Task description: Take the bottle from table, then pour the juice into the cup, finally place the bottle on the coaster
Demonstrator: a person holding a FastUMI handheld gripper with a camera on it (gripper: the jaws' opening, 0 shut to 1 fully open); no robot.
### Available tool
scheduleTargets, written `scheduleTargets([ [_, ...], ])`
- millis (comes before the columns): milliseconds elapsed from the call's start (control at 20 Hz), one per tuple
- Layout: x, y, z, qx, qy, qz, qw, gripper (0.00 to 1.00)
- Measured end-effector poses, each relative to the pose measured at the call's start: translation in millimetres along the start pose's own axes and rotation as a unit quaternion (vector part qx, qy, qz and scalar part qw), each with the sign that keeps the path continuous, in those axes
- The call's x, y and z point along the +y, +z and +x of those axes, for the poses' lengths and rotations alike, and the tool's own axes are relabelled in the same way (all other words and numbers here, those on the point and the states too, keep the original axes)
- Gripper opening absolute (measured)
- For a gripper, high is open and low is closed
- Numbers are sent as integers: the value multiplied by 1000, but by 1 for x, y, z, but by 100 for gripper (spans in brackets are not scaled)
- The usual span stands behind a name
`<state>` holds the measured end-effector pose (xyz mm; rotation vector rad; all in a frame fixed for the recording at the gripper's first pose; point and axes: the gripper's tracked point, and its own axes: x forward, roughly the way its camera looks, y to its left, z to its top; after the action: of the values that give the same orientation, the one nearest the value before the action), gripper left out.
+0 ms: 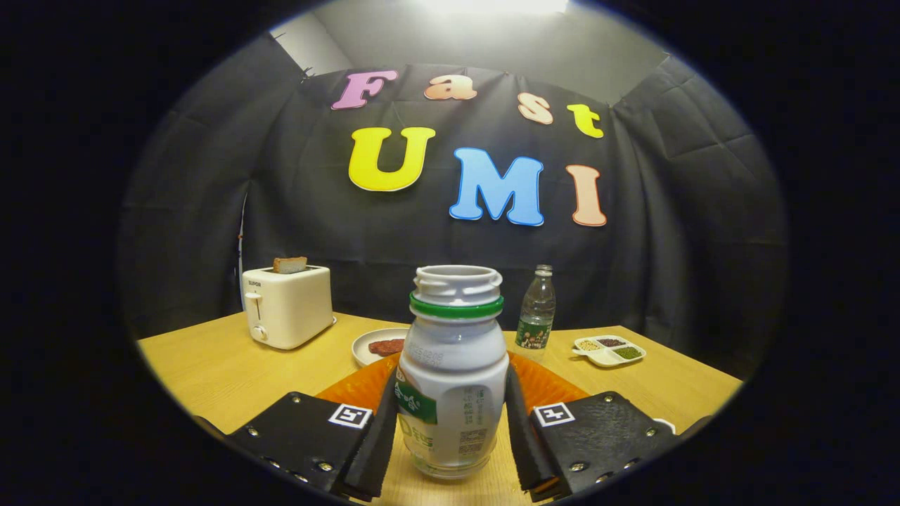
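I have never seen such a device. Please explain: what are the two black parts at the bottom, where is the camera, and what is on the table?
The camera rides on a hand-held gripper and looks forward along its two black fingers. Between them stands an uncapped white bottle; both fingers press its sides, so it is gripped. Its base looks very near the wooden table; I cannot tell whether it is lifted. Just behind it lies an orange coaster. Farther back are a toaster with bread in it, a plate of food, a clear water bottle and a small divided dish of grains.
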<state>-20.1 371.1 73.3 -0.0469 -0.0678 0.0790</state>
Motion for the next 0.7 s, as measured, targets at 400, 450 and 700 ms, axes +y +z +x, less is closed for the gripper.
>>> scheduleTargets([
  [400, 5, -9, 38, 7, 3, -5, 1000, 69],
  [450, 6, -14, 42, 12, 5, -3, 1000, 69],
  [700, 10, -32, 51, 30, 13, 1, 999, 69],
])
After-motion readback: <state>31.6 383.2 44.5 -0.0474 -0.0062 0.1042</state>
